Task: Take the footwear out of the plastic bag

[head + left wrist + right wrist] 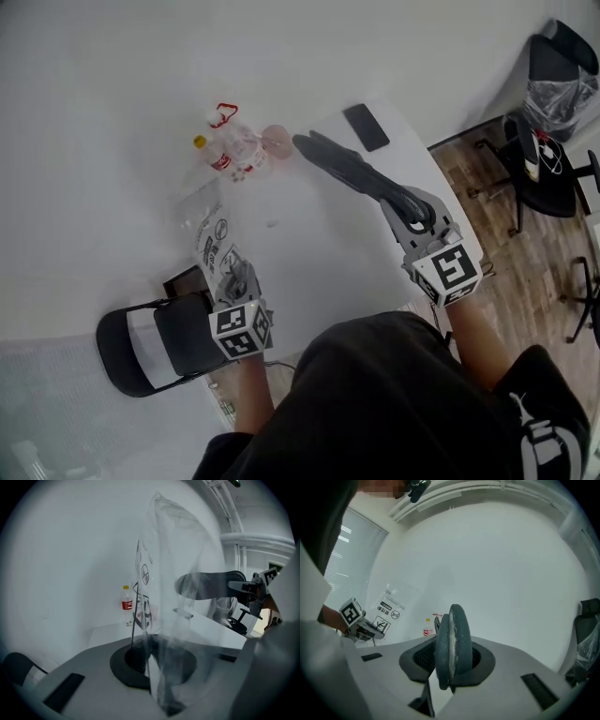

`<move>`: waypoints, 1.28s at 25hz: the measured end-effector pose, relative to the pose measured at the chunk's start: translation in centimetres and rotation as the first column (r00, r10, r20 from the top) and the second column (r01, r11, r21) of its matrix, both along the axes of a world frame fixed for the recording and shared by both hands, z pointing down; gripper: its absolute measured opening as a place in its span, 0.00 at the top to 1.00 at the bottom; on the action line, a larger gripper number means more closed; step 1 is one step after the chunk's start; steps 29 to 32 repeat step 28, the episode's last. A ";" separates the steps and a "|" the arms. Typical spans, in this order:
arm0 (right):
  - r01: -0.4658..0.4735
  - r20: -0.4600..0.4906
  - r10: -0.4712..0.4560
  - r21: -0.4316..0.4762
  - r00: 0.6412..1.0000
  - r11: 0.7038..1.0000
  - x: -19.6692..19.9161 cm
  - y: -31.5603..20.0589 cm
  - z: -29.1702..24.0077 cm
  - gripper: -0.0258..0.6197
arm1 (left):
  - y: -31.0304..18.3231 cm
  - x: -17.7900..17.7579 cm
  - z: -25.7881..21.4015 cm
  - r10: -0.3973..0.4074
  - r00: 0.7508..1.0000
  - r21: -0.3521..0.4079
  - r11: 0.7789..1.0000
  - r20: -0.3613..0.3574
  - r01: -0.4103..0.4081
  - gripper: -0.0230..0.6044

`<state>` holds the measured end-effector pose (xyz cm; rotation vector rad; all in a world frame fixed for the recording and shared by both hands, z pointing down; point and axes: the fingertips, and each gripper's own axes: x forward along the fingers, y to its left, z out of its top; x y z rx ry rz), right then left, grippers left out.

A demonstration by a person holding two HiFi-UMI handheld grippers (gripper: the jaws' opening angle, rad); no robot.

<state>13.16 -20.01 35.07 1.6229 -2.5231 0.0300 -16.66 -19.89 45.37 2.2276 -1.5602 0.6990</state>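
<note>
A pair of dark slippers (347, 164), pressed sole to sole, sticks out over the white table (309, 262) from my right gripper (412, 214), which is shut on their heel end. In the right gripper view the slippers (452, 644) stand on edge between the jaws of my right gripper (450, 667). My left gripper (236, 274) at the table's left edge is shut on the clear printed plastic bag (208, 225). That bag (164, 573) hangs upright in front of my left gripper (157, 667), apart from the slippers (206, 585). The bag looks empty.
A drink bottle (214, 153) and a pink cup (276, 139) stand at the table's far edge, next to a dark phone (366, 127). A black folding chair (150, 342) is below the left gripper. An office chair (548, 169) stands on the wooden floor at right.
</note>
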 end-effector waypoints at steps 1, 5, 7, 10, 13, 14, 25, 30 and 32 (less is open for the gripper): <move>-0.020 0.013 0.021 -0.014 1.000 1.000 0.0 -0.1 0.6 0.84 | 0.0 0.1 0.1 0.002 1.000 -0.006 1.000 0.005 -0.002 0.93; -0.039 0.023 0.041 -0.065 0.999 0.997 -0.3 -0.5 2.0 0.84 | -0.3 1.2 -0.3 0.016 1.000 -0.013 1.000 0.010 -0.016 0.93; -0.039 0.026 0.041 -0.069 0.999 0.997 -0.5 -0.9 2.3 0.84 | -0.9 1.3 -0.6 0.026 0.999 -0.009 1.000 0.021 -0.025 0.93; -0.042 0.018 0.043 -0.054 0.999 0.998 -0.5 -1.5 1.9 0.84 | -1.6 1.6 -0.7 0.045 0.999 -0.005 0.999 0.029 -0.045 0.93; -0.050 0.000 0.050 -0.041 0.999 0.998 -0.4 -1.4 1.3 0.84 | -1.6 1.5 -0.5 0.065 0.997 -0.012 0.998 0.033 -0.064 0.93; -0.050 -0.004 0.050 -0.037 0.999 0.998 -0.5 -1.4 1.1 0.84 | -1.6 1.3 -0.4 0.067 0.997 -0.016 0.998 0.033 -0.066 0.93; 0.006 -0.039 -0.006 0.001 0.999 1.000 -2.2 -2.3 0.3 0.84 | -2.5 0.5 -0.3 0.080 0.995 -0.013 0.997 0.051 -0.080 0.93; 0.024 -0.044 -0.023 0.024 0.999 0.999 -3.2 -4.1 0.1 0.84 | -3.9 -0.4 -0.5 0.070 0.996 0.004 0.998 0.061 -0.070 0.93; 0.024 -0.044 -0.023 0.024 0.999 0.999 -3.2 -4.1 0.1 0.84 | -3.9 -0.4 -0.5 0.070 0.996 0.004 0.998 0.061 -0.070 0.93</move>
